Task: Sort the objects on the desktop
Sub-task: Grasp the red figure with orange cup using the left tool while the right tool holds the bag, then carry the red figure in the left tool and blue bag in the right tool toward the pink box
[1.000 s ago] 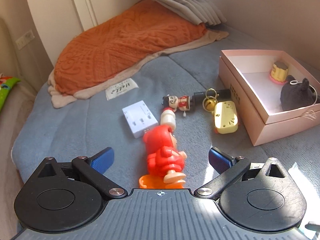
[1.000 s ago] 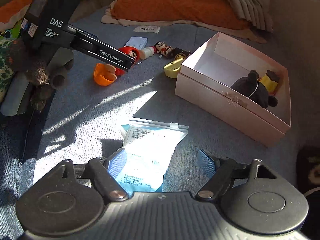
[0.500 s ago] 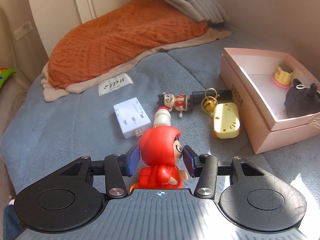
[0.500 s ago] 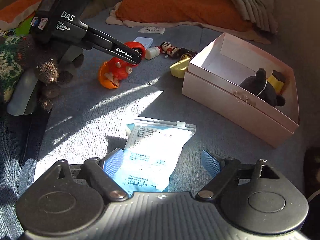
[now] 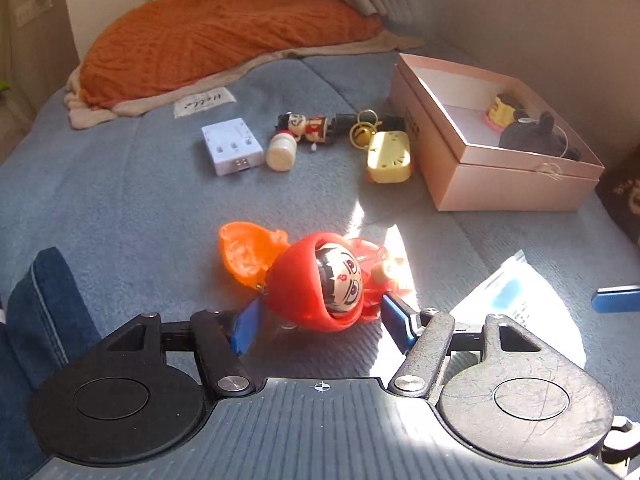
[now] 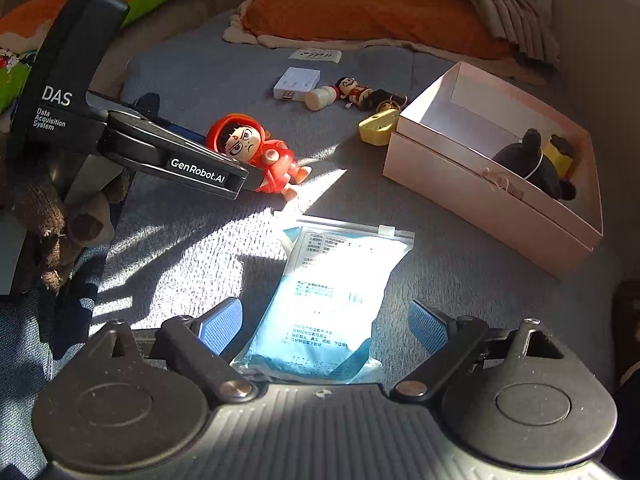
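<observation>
Partly sorted: black plush toy (image 6: 532, 164) and small yellow figure (image 6: 560, 152) already in open pink cardboard box (image 5: 500, 184), left gripper (image 5: 320, 320) pinching red hooded plastic doll (image 5: 320, 280) above blue blanket (image 5: 120, 200), right gripper (image 6: 324, 320) spread around pale blue zip pouch (image 6: 336, 280), other trinkets still loose.

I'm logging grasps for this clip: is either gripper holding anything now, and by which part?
The left gripper clamps the red hooded figurine by the sides of its hood. The right gripper is open, holding nothing.
</observation>
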The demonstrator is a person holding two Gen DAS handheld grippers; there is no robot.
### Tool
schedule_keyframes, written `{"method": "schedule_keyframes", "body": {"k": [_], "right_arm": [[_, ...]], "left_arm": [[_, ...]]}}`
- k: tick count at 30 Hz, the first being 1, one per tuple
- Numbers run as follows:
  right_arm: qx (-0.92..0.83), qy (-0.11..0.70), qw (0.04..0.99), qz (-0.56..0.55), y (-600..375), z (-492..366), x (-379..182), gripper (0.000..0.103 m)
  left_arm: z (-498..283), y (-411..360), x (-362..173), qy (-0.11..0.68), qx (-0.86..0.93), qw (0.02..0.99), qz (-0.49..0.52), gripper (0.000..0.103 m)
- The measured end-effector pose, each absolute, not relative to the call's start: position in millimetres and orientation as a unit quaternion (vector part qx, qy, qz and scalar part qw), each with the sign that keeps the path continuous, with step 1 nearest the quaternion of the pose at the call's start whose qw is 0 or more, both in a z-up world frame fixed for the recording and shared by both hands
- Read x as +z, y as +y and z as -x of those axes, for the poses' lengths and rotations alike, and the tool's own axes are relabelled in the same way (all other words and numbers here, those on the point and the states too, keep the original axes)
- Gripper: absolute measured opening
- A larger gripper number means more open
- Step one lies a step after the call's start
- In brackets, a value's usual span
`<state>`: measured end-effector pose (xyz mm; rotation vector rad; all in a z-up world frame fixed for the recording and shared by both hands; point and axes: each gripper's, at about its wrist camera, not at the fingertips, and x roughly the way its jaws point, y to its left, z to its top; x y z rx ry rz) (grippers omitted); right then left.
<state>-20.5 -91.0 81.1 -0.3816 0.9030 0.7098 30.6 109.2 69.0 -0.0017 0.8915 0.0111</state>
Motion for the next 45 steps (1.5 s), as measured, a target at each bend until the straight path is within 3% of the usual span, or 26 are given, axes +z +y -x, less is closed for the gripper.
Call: {"method": "schedule_keyframes", "body": {"k": [2, 4, 14, 28, 37, 41, 45], "right_arm": [[0.336, 0.424, 0.819, 0.193, -88, 25, 77, 0.092], [0.332, 0.433, 0.814, 0.200, -87, 26, 70, 0.092], [0.324, 0.500, 0.777, 0.204, -85, 30, 35, 0.103], [0.289, 0.493, 0.804, 0.163, -85, 31, 26, 0.103], [0.272, 0.505, 0.805, 0.151, -82, 24, 29, 0.103], [0.284, 0.519, 0.792, 0.153, -84, 19, 33, 0.103], [0.286, 0.501, 0.800, 0.166, -83, 28, 35, 0.103]], "left_arm": [[-32, 116, 71, 0.426, 0.032, 0.904, -0.004, 0.084], [-32, 122, 73, 0.418, 0.053, 0.907, -0.002, 0.087], [-35, 128, 77, 0.415, 0.030, 0.909, 0.041, 0.088], [-58, 105, 86, 0.390, -0.002, 0.920, 0.032, 0.094], [-44, 93, 106, 0.333, -0.098, 0.937, 0.026, 0.097], [-29, 116, 112, 0.326, -0.038, 0.944, 0.014, 0.097], [-36, 155, 98, 0.375, 0.062, 0.924, 0.044, 0.096]]}}
